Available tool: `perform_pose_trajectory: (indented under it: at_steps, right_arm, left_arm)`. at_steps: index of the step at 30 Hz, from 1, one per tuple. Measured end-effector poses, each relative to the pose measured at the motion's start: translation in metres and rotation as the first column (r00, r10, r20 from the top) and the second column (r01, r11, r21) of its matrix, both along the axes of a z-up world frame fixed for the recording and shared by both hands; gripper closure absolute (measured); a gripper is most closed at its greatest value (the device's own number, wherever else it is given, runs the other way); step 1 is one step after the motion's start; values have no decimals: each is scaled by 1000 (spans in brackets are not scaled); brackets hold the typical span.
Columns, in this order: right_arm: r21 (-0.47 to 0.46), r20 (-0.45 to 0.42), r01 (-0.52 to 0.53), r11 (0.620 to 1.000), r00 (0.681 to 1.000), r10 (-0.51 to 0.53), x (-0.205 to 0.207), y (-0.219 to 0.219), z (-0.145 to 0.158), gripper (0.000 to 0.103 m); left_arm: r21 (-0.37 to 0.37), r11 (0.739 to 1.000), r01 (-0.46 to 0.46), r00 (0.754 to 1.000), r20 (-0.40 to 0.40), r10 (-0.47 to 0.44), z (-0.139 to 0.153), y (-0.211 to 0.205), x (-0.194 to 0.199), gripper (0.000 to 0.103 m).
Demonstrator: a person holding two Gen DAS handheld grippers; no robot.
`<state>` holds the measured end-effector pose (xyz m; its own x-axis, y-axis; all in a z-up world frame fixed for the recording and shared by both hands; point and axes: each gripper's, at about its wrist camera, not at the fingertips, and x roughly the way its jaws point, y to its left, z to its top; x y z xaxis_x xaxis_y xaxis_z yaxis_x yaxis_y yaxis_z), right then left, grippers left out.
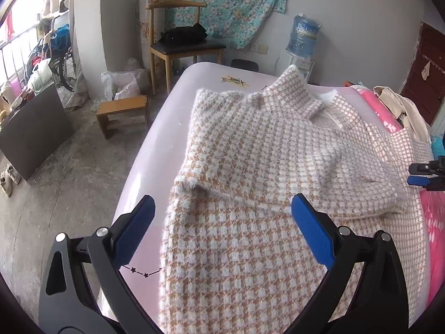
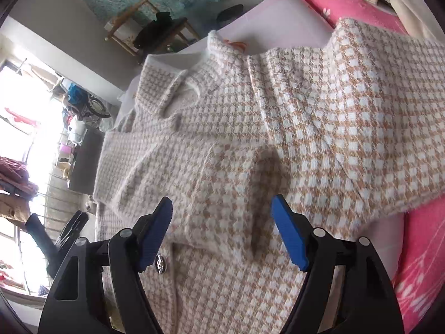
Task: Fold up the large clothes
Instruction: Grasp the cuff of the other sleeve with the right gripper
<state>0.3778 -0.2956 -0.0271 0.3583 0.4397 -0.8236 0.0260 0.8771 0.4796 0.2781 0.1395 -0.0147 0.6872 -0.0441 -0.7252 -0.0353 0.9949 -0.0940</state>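
Both claws hang spread and empty over the work: the left gripper (image 1: pixel 222 208) has its blue pads wide apart above the near left edge of the houndstooth coat (image 1: pixel 264 167), and the right gripper (image 2: pixel 222 211) is just as wide open over the coat's front, beside a metal button (image 2: pixel 160 263). Neither touches the cloth as far as these views show. The coat lies on a pale pink table (image 1: pixel 155 144), collar (image 1: pixel 289 89) at the far end, with both sleeves already turned in across the chest, so the first folds look done; what seems left is to bring the lower body up over them and square the bundle. A pink floral blanket (image 1: pixel 434 214) borders the coat on the right, with a beige garment (image 1: pixel 400 105) heaped at its far end. Beyond the table stand a wooden chair (image 1: pixel 178 36) with dark clothing on its seat, a low stool (image 1: pixel 122 114), a water dispenser (image 1: pixel 303 39), and a floral sheet (image 1: pixel 222 0) pinned to the wall.
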Motion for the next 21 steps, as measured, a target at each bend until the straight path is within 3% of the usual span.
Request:
perform_pose_trajectory:
  at_steps: [4, 6, 8, 9, 10, 11, 17, 21]
  right_arm:
    - [20, -66, -8, 1000, 998, 9, 13, 3, -18, 55]
    - [25, -75, -33, 999, 997, 35, 14, 9, -23, 66]
    - [-16, -71, -57, 998, 996, 56, 17, 16, -25, 68]
    - [-29, -68, -73, 997, 995, 71, 18, 20, -26, 77]
    - [-45, -65, -85, 995, 994, 82, 21, 23, -27, 93]
    - [-63, -56, -95, 993, 994, 92, 24, 26, -26, 97]
    - [-120, 76, -128, 985, 988, 137, 59, 56, 4, 98]
    - [-18, 237, -132, 991, 962, 133, 77, 67, 57, 98]
  left_arm:
    - [20, 1000, 23, 1000, -3, -23, -1, 1, -8, 9]
    - [27, 999, 35, 999, -12, -35, -5, 1, -8, 15]
    - [25, 999, 44, 999, -32, -43, -12, 2, -6, 27]
    - [19, 999, 45, 998, -39, -44, -15, 3, -5, 28]
    - [15, 999, 39, 998, -43, -38, -19, 5, -4, 30]
    - [10, 999, 33, 998, -49, -33, -22, 6, -3, 32]
    - [-21, 1000, 11, 997, -80, -13, -36, 13, 2, 38]
    - [7, 1000, -12, 995, -100, 12, -42, 15, 5, 38]
